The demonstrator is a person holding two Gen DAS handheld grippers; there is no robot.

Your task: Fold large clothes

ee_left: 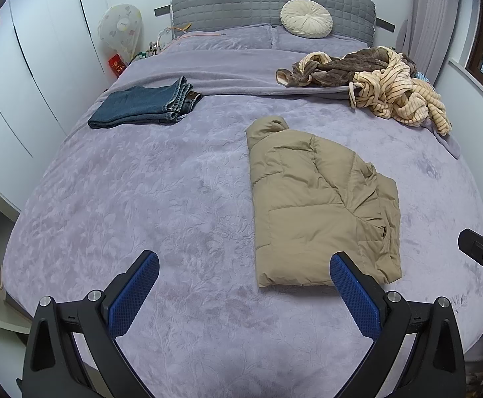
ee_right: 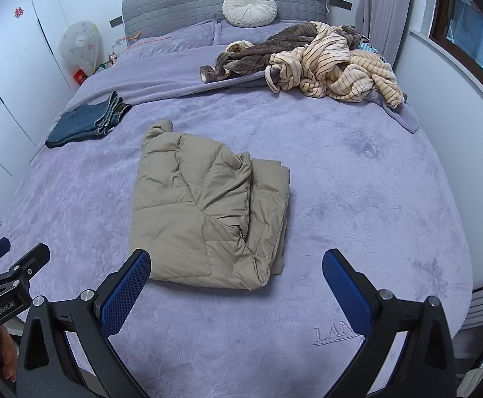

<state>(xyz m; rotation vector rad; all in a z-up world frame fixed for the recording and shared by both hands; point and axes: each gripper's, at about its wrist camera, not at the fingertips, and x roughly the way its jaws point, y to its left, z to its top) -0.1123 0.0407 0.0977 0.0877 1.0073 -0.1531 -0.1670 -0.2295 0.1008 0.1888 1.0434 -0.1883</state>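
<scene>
Two hand-held grippers, left (ee_left: 244, 288) & right (ee_right: 236, 285), both spread wide, holding nothing. Tan quilted puffer jacket (ee_left: 317, 205) lies folded mid-bed on the lilac plush bedspread (ee_left: 142, 199). Next probably: pinch both near-edge corners together, fold away evenly, w/o dragging.

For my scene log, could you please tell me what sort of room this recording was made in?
Most likely a home bedroom: a wide bed with a padded grey headboard, a round cushion on its pillows, and white wardrobe doors along the wall beside it.
</scene>
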